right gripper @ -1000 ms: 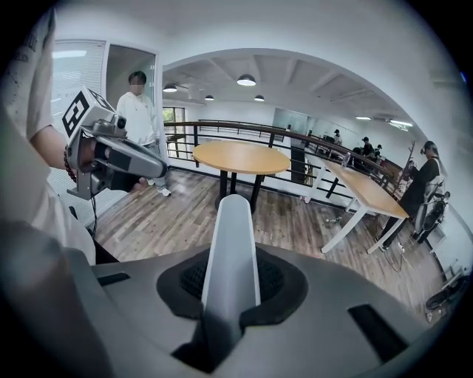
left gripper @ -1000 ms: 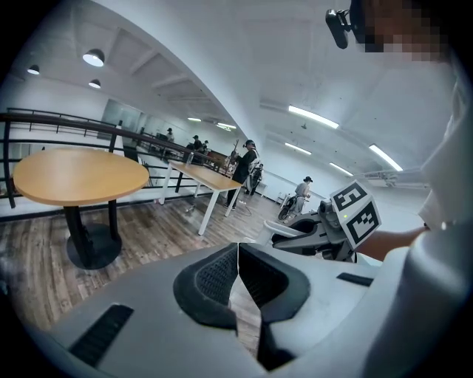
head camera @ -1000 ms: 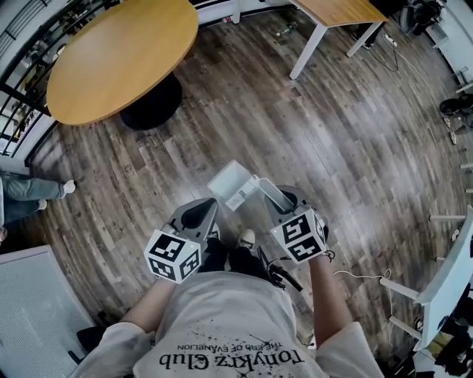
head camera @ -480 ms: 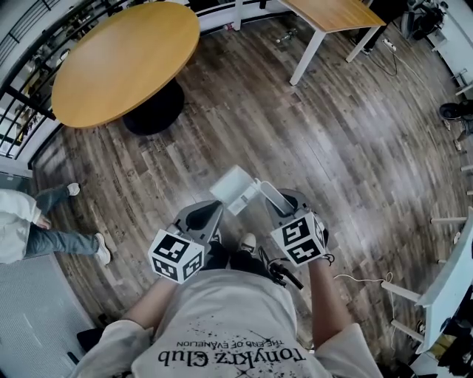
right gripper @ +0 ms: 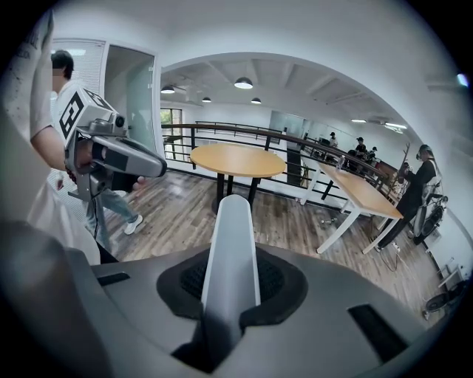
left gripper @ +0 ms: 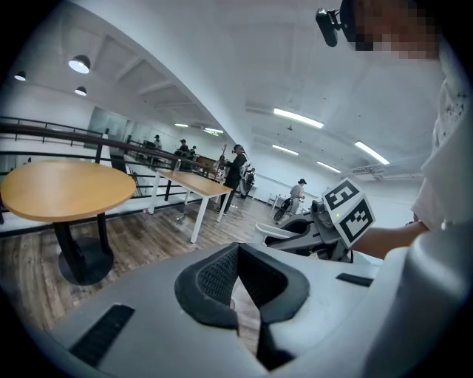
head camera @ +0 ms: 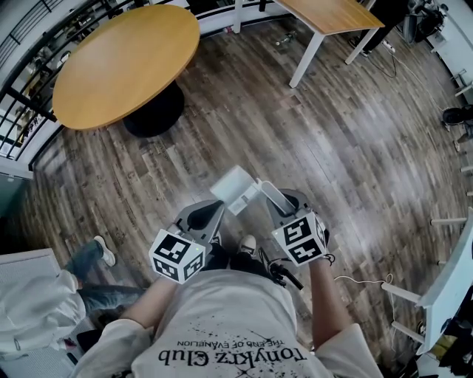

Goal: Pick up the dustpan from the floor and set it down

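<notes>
The white dustpan (head camera: 235, 188) hangs above the wooden floor in front of me, its pan to the upper left of my hands. Its long pale handle (right gripper: 229, 236) runs straight out between the black pads of my right gripper (head camera: 284, 203), which is shut on it. In the right gripper view the handle fills the middle of the jaws (right gripper: 230, 258). My left gripper (head camera: 201, 218) is held beside it at the same height, apart from the dustpan. Its jaws (left gripper: 238, 277) meet at the tips with nothing between them.
A round wooden table (head camera: 122, 63) on a black foot stands at the upper left. A rectangular table (head camera: 332, 11) with white legs is at the top right. White furniture (head camera: 451, 280) lines the right edge. A bystander (head camera: 44, 317) stands at the lower left.
The bystander at the left has walked down toward the lower-left corner. Both grippers and the dustpan stay almost where they were.
</notes>
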